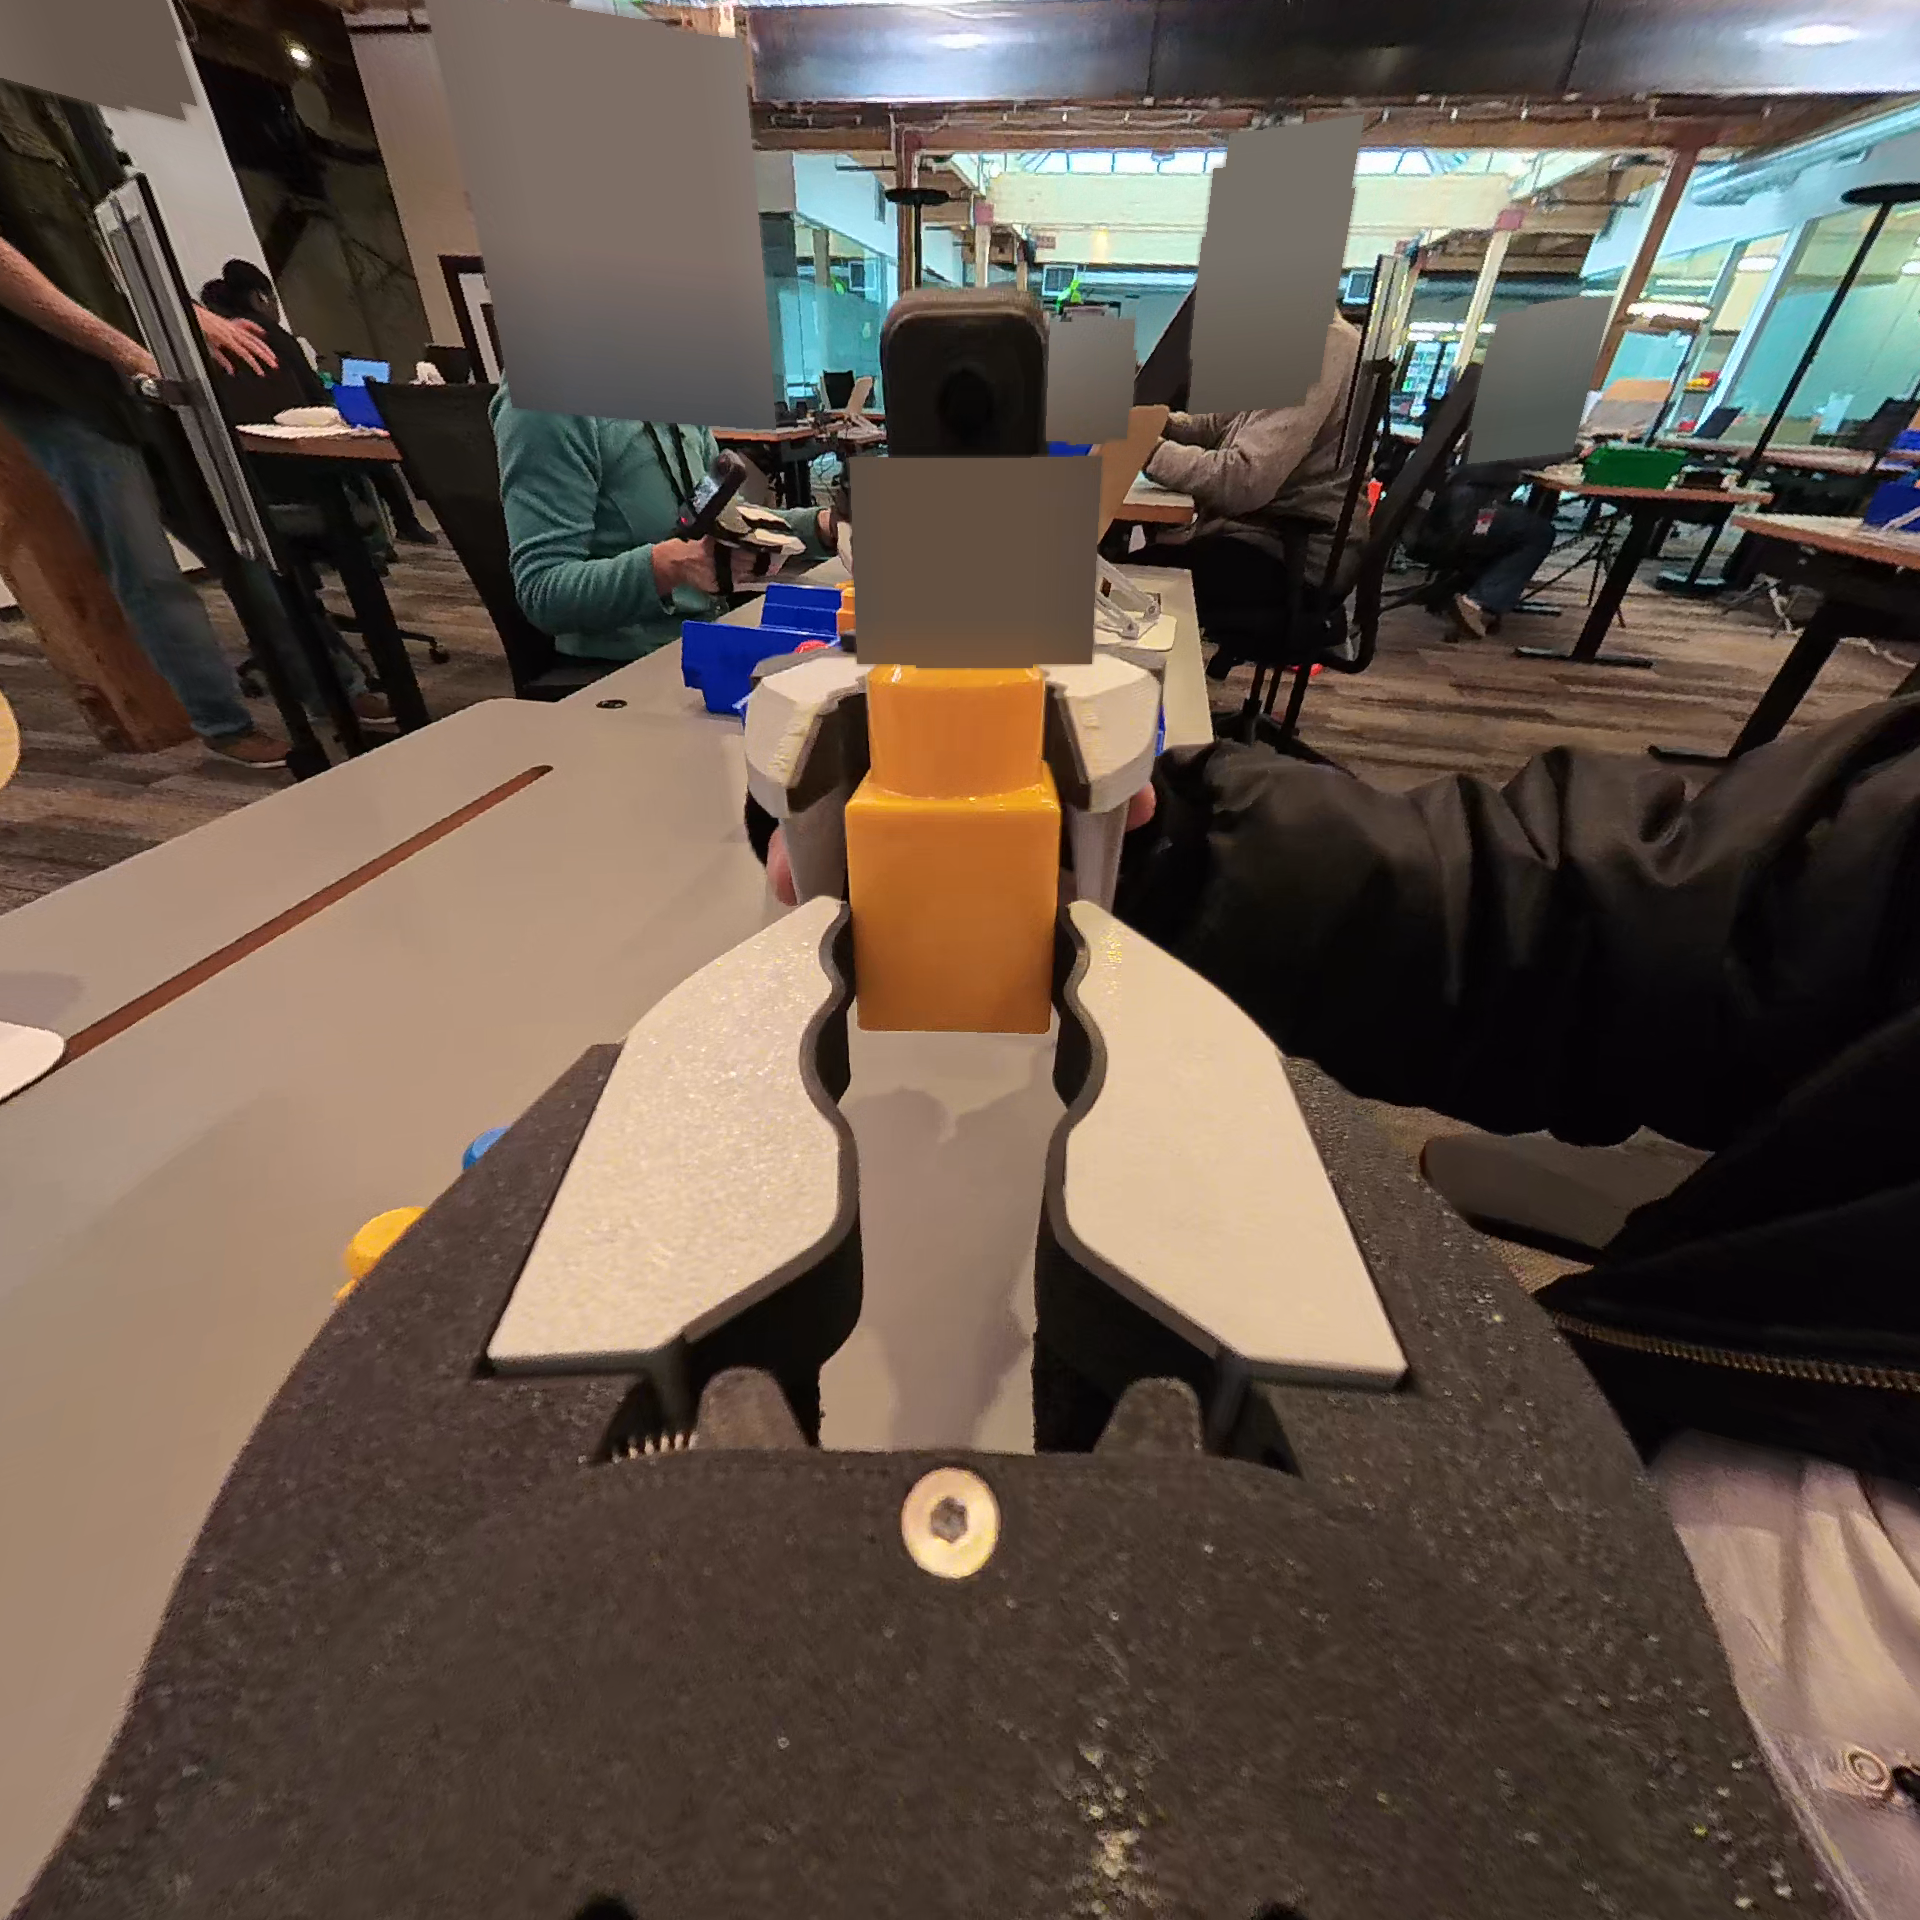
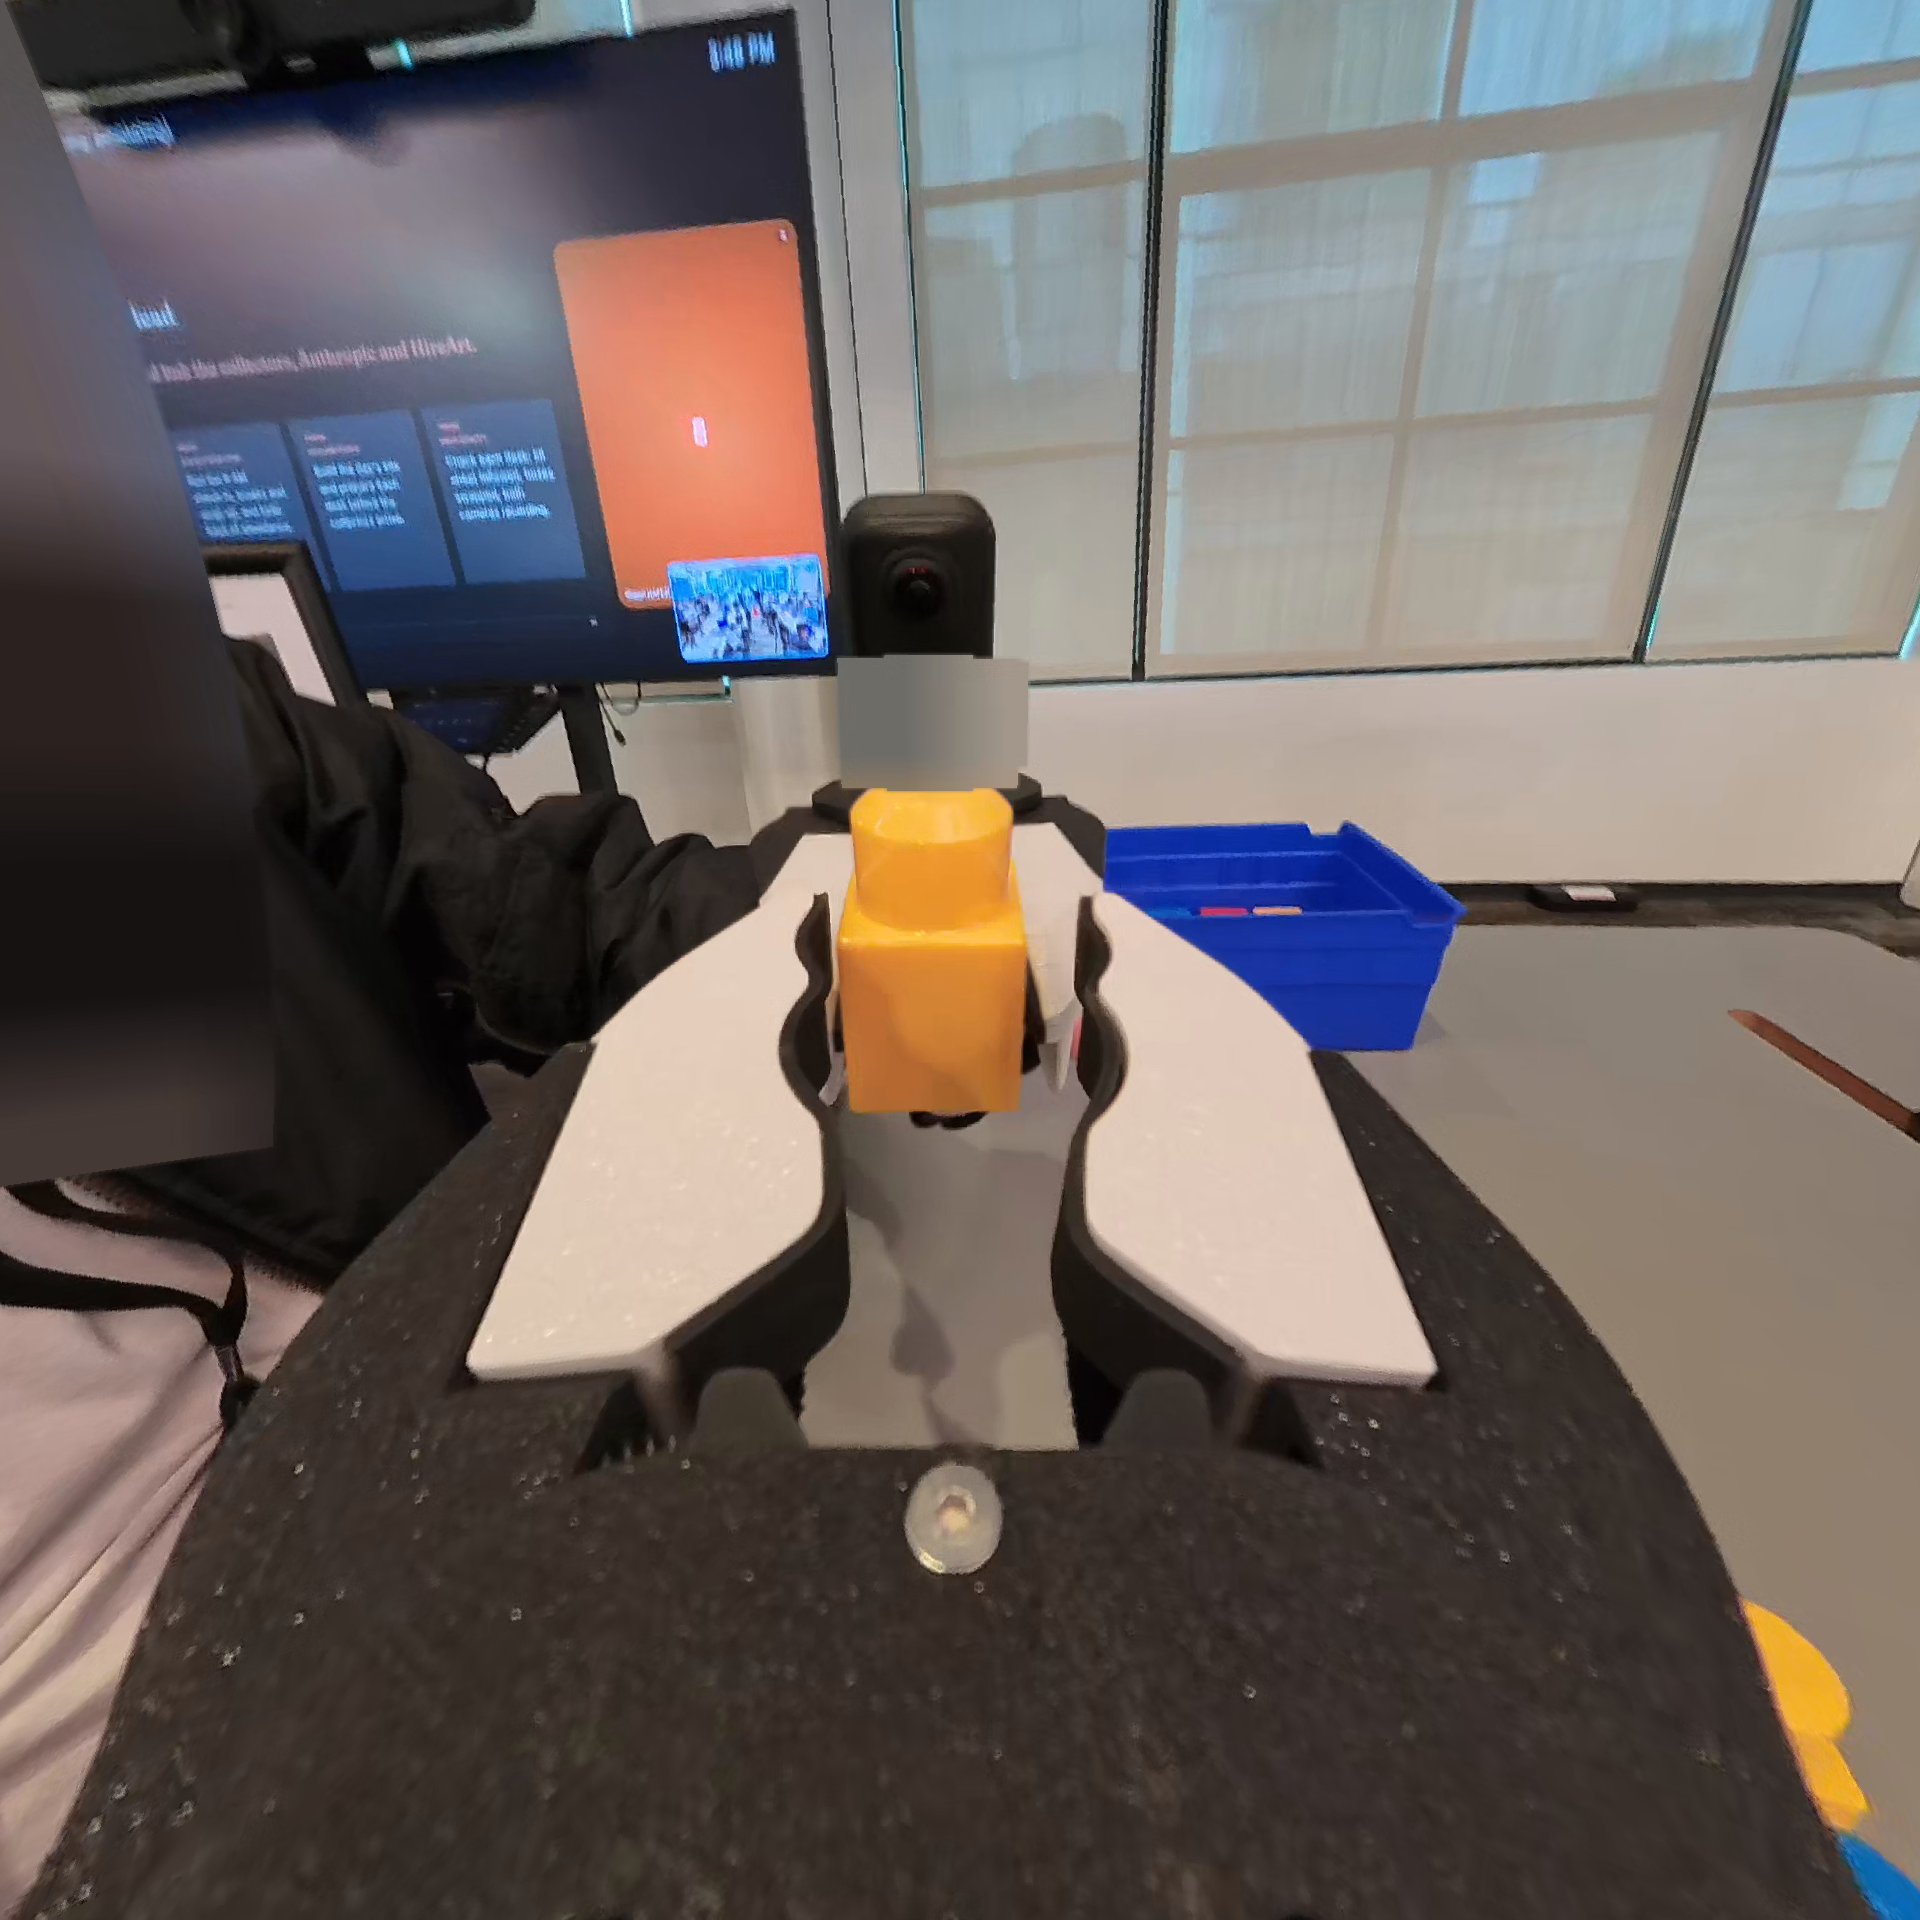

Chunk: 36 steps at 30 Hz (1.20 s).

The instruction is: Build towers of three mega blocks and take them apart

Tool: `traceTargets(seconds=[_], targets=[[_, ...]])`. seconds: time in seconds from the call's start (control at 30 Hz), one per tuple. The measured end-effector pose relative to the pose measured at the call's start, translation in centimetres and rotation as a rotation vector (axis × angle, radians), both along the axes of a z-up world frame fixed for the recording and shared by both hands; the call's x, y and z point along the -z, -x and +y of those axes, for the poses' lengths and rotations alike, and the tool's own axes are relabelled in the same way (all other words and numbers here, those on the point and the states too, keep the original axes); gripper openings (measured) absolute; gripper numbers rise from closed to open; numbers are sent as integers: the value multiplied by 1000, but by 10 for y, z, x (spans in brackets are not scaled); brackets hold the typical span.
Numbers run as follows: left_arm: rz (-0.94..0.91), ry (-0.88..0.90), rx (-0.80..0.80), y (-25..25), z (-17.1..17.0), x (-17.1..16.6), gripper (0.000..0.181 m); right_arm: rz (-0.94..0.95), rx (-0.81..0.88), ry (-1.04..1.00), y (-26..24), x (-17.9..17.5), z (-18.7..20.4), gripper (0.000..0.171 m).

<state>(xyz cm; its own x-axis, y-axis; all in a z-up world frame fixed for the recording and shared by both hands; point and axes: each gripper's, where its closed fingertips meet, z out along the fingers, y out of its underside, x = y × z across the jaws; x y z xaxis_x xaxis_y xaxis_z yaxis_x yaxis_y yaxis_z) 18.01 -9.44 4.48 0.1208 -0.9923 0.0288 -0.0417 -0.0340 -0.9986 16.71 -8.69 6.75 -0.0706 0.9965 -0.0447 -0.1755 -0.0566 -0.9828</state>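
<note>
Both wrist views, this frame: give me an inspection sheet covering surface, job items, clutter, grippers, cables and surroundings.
Surface: grey table with a brown slot running along it.
Job's things: one orange block, stud up, held above the table between both grippers; yellow block and blue block partly visible at the left gripper's side.
Clutter: blue bin on the table holding small coloured pieces; more blue bins farther off.
Grippers: left gripper shut on the orange block; right gripper facing it, fingers flanking the same block, contact unclear.
Cables: nothing seen.
Surroundings: open office, people at desks, wall screen, large windows.
</note>
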Motion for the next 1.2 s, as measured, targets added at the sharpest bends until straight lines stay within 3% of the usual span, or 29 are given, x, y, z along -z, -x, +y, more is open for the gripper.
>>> traceTargets(seconds=[0.1,0.2,0.8,0.87,0.97,1.1,1.2], targets=[[7,-19,-6,1,0,1,36,-47,5,-8,4,2,-3,48],[-16,-21,-7,1,0,-2,36,-84,-1,0,8,5,-4,36],[7,-47,-37,2,4,6,40,-113,18,-31,8,9,-5,36],[111,-118,-148,15,26,26,65,-31,61,-42,-6,-1,0,36],[270,-219,-328,44,81,77,72,43,163,-77,-44,-3,18,36],[510,-126,-289,42,134,153,78,184,234,32,-91,10,49,36],[566,-91,-257,29,160,173,78,198,260,72,-106,26,58,36]])
